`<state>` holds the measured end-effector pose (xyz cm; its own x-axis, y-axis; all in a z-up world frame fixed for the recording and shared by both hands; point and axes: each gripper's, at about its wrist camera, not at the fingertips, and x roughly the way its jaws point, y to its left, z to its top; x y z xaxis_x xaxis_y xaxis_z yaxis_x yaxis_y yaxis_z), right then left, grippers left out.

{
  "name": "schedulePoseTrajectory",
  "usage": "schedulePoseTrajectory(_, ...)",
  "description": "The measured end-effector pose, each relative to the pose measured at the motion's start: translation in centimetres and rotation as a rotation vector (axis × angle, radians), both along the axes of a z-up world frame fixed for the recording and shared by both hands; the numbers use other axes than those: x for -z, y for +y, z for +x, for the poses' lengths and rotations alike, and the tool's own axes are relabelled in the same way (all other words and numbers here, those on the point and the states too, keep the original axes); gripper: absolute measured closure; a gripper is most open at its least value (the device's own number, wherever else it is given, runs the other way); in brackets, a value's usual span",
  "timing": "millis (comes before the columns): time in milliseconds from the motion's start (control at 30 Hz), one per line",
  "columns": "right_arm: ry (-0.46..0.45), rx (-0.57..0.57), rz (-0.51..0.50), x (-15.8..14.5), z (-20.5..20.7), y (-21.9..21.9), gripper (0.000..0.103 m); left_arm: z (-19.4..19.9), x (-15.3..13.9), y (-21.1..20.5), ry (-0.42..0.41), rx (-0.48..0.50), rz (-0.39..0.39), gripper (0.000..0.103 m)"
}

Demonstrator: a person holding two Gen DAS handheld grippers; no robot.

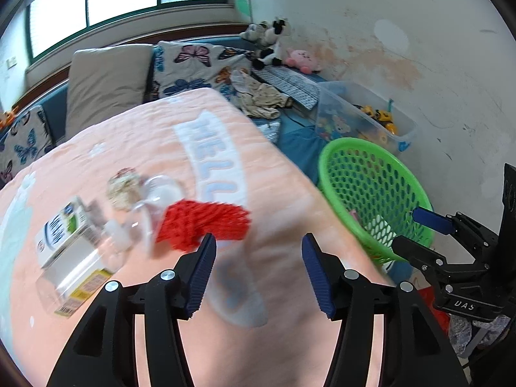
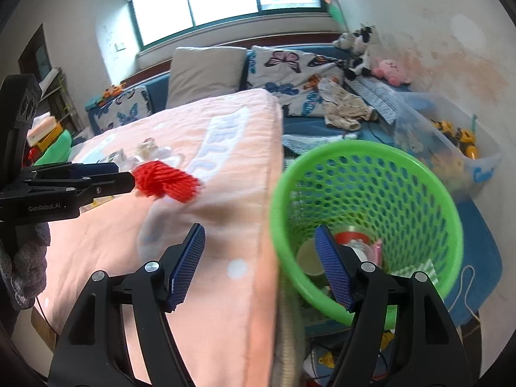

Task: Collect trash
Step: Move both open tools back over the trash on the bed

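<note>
Your left hand-held gripper [image 1: 259, 251] stands spread over the peach blanket [image 1: 135, 148], its blue ribbed pads apart with nothing between them. Seen from the right wrist camera, its black body carries the white lettering "GenRobot.AI", and the tip sits just beside the red mesh netting [image 1: 203, 225]. That netting lies crumpled on the blanket just ahead of your left finger, its longer side running across the left wrist view. Left of it lies a clear plastic bottle [image 1: 106, 251] on its side, blurred, its long axis slanting from lower left to upper right, and against it a white carton [image 1: 63, 232] with a green and blue label whose print is too smeared to read; a yellow strip with a barcode shows at the near end. Behind them rests a small crumpled wrapper [image 1: 124, 187]. Large white letters on the blanket read "HELL", the rest cut off by the fold. Your right hand-held gripper [image 2: 259, 248] is also spread and empty, with one finger over the blanket's edge and the other over the mouth of the green basket [image 2: 364, 154]. The left wrist view shows "UAS" on its clamp. The basket stands upright on the floor just beside the bed, and inside it lie a green cup [image 2: 309, 261], something red-rimmed and some pale scraps. Farther off, a clear plastic bin [image 2: 451, 142] of toys sits against the stained wall.
</note>
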<state>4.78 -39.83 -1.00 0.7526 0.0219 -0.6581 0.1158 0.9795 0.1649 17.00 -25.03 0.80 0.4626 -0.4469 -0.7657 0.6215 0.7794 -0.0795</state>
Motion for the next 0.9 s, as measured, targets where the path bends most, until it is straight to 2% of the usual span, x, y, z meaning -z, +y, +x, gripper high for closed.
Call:
schedulePoseTrajectory(667, 0.022, -0.176, -0.047, 0.0, 5.5, 7.3, 0.030, 2.3, 0.5, 10.4, -0.009, -0.171, 0.010, 0.038)
schedulePoseTrajectory(767, 0.028, -0.201, -0.066, 0.2, 6.4, 8.4, 0.025, 2.8, 0.7, 11.8, -0.006, -0.195, 0.019, 0.038)
schedulePoseTrajectory(900, 0.037, -0.234, -0.087, 0.5, 7.6, 9.6, 0.025, 3.4, 1.0, 13.5, -0.005, -0.226, 0.025, 0.037)
